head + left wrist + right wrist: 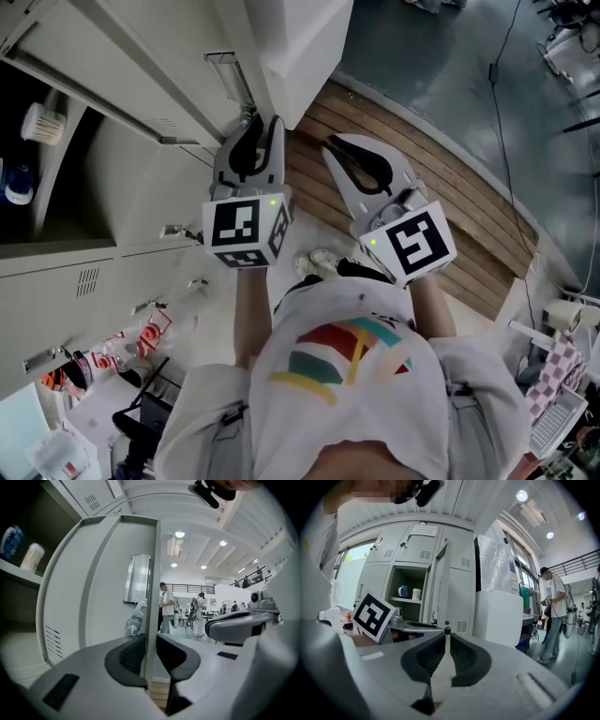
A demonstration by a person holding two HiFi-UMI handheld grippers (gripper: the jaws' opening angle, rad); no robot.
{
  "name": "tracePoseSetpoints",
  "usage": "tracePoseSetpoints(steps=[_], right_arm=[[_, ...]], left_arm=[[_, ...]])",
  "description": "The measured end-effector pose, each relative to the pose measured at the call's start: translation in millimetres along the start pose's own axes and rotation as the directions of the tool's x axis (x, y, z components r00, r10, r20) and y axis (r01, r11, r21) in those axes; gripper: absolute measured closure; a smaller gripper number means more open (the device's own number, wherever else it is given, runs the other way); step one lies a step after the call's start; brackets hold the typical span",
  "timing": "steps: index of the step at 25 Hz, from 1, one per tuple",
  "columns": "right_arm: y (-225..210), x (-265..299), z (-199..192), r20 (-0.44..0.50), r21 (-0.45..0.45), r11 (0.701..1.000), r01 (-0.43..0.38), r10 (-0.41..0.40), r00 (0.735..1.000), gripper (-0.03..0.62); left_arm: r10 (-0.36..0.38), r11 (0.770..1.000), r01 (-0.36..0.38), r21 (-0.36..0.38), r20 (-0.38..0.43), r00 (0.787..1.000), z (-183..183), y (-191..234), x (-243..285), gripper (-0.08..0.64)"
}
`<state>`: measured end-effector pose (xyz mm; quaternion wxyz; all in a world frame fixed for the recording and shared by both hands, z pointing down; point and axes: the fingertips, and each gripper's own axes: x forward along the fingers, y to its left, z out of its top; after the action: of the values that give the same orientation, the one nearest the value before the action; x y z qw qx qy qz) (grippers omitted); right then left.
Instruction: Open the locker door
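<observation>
Grey lockers ahead: your L gripper (150, 640) clamps the locker door (103, 583) edge just below the latch (134, 623); stiff, light sheet metal. R gripper (446, 637) almost closed, empty

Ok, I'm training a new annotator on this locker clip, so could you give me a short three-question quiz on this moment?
1. True or false: the locker door is fully closed.
2. What stands between the fingers of the left gripper? A) the door's edge B) a padlock C) nothing
3. How many items sit on the shelf inside the open locker?
Key: 1 false; 2 A; 3 two, a blue-and-white container and a white container.
</observation>
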<state>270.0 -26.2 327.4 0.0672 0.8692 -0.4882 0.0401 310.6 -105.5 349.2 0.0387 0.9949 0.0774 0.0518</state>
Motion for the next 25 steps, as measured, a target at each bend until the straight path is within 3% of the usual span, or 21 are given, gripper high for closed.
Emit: tracePoseSetpoints(steps=[25], right_arm=[[5.5, 1.2, -1.4, -0.007, -0.016, 1.0, -0.015, 0.015, 1.0, 0.558]], left_arm=[[0.01, 0.999, -0.01, 0.04, 0.001, 1.0, -3.0, 3.1, 15.2, 0.483]])
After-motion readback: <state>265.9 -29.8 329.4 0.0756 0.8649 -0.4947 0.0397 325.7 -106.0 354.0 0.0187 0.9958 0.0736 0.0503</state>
